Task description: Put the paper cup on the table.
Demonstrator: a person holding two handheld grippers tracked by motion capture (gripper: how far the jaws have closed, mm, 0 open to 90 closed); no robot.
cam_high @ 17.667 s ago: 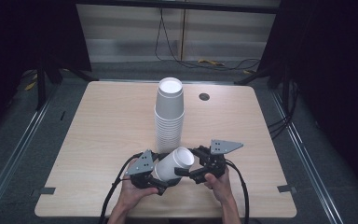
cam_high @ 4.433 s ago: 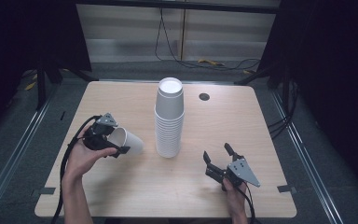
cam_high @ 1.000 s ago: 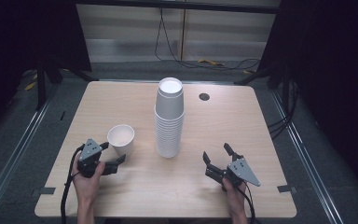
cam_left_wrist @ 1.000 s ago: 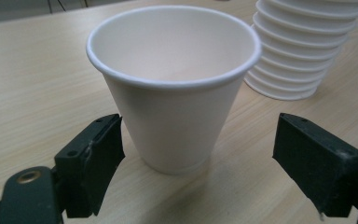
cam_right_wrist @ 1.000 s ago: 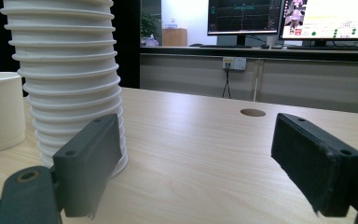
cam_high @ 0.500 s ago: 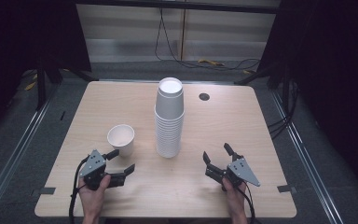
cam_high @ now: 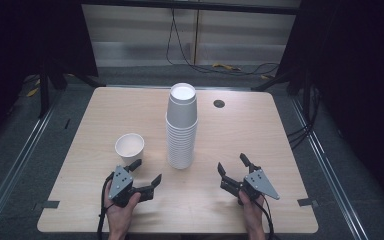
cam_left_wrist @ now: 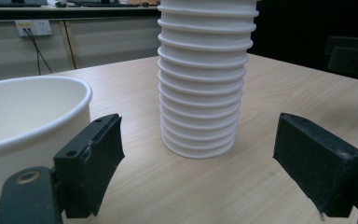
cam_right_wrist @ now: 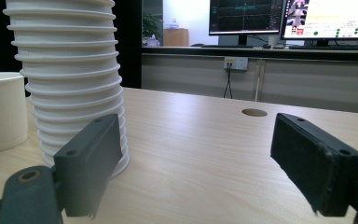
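Left gripper (cam_high: 145, 175) rests low at the near-left part of the table (cam_high: 260, 125), held in the person's left hand (cam_high: 121, 212). Its jaws stand wide apart with nothing between them; they have just been opening a little further. In the left gripper view the single cup (cam_left_wrist: 25, 126) sits upright just beside the left jaw, outside the gap, and whether the jaw's outer side brushes the cup wall I cannot tell. From above, the cup (cam_high: 129, 148) stands mouth up on the table, just beyond that gripper and left of the stack (cam_high: 182, 125).

Between the two grippers, farther back, the stack of nested cups rises upright, upside down with a flat bottom on top. It shows straight ahead between the left jaws (cam_left_wrist: 205, 79), clear of them.

Right gripper (cam_high: 236, 171) lies at the near right in the right hand (cam_high: 252, 212), jaws likewise spread wide and empty, well apart from the stack (cam_right_wrist: 70, 74). A round hole (cam_high: 219, 104) marks the tabletop behind.
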